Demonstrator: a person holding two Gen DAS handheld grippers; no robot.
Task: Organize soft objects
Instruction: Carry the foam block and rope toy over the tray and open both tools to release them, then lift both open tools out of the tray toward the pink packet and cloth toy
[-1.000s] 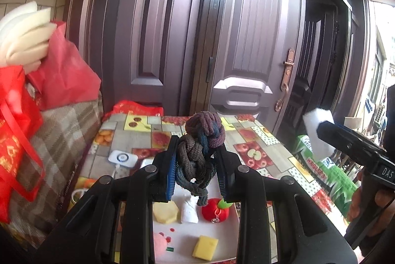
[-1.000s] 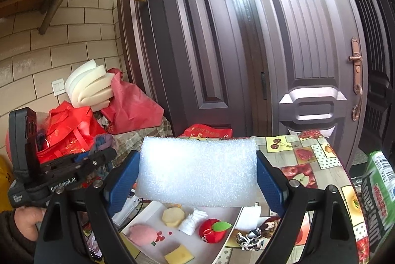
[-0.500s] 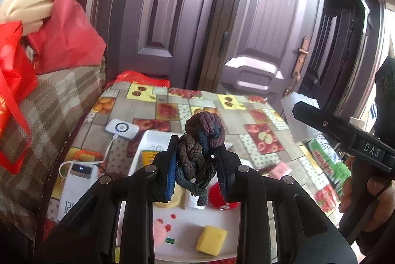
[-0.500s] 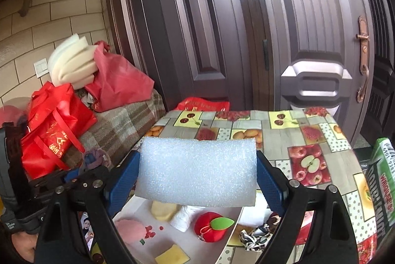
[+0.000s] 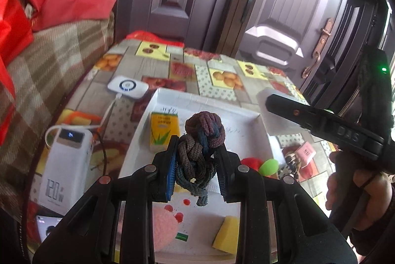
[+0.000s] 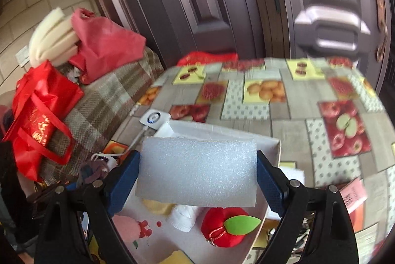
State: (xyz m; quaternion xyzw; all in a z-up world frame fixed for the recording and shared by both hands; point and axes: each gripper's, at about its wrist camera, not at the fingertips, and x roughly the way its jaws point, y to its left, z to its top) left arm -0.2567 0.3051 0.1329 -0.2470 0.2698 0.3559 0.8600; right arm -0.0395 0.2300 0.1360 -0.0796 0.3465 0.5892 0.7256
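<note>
I am holding two soft things above the white tray, which is my landmark. My left gripper is clamped tight on a knotted rope toy in brown and blue; the toy hangs over the tray's middle. My right gripper is pressed wide around a white foam block, over the tray's right side.

Since a second ago both grippers have dropped and tipped toward the tray. The door filled both views then; now the tray and tabletop do. I judge that both things are about to be set down in the tray, and neither has been released.

In the tray I count:
- one yellow tissue pack, toward the far left corner
- one red plush apple with a green leaf, near the right edge
- one pink puff and one yellow sponge, at the near side
- one pale yellow piece and one white folded piece, in the middle.

Left of the tray lie one white power bank and one small white charger puck.
</note>
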